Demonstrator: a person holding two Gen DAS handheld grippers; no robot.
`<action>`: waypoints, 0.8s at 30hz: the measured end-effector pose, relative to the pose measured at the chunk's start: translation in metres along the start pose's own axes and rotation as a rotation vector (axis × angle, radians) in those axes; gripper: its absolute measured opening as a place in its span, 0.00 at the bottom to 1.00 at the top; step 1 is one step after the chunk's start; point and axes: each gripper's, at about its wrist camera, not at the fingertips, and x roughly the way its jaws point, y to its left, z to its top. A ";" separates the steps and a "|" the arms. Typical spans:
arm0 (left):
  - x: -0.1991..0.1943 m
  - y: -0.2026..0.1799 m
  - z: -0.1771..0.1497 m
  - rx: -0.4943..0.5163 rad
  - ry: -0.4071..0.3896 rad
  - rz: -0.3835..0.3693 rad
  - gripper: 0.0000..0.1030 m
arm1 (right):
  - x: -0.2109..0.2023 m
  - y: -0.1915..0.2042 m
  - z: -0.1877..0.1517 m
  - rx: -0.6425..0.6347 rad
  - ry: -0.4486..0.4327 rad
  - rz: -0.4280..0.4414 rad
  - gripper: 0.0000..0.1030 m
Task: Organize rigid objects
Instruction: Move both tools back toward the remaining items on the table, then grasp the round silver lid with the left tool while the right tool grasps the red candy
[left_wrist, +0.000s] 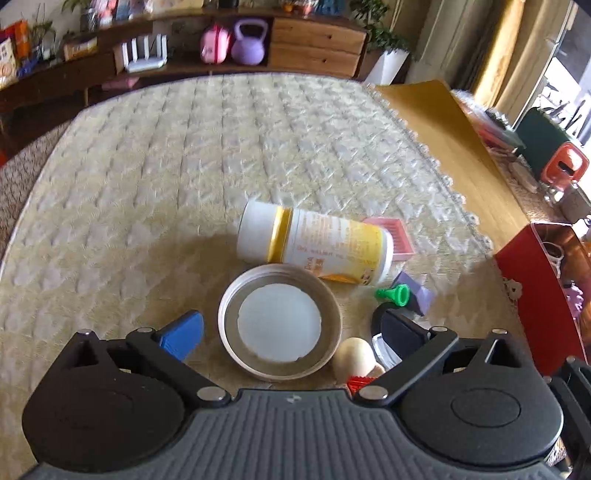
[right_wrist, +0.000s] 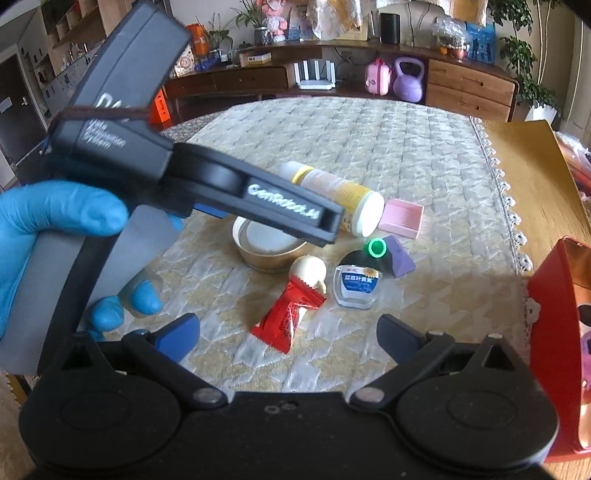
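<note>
A round metal lid (left_wrist: 279, 321) lies inside up on the quilted cloth, close in front of my left gripper (left_wrist: 291, 328), which is open wide and touches nothing. Behind the lid a white bottle with a yellow band (left_wrist: 314, 243) lies on its side. In the right wrist view my right gripper (right_wrist: 288, 332) is open above a red wrapper (right_wrist: 288, 317) and a cream egg-shaped piece (right_wrist: 308, 271). Beside them are a small clear bottle with a blue label (right_wrist: 356, 286), a green cap (right_wrist: 376, 248), a purple block (right_wrist: 400, 258) and a pink box (right_wrist: 402, 218).
A red open box (right_wrist: 554, 332) stands at the table's right edge. The left tool's black housing (right_wrist: 207, 177), held by a blue-gloved hand (right_wrist: 55, 218), hangs over the lid (right_wrist: 269, 243). Bare wood (left_wrist: 443, 129) shows to the right of the cloth. A low cabinet (left_wrist: 314, 40) runs behind.
</note>
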 end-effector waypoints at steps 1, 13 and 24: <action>0.003 0.000 0.000 -0.002 0.001 0.005 1.00 | 0.003 0.001 0.001 -0.004 0.005 -0.004 0.98; 0.023 0.008 0.004 0.014 0.013 0.051 1.00 | 0.031 0.002 0.007 0.007 0.041 0.008 0.91; 0.026 0.007 0.002 0.058 -0.009 0.078 0.99 | 0.040 -0.011 0.007 0.032 0.066 0.012 0.71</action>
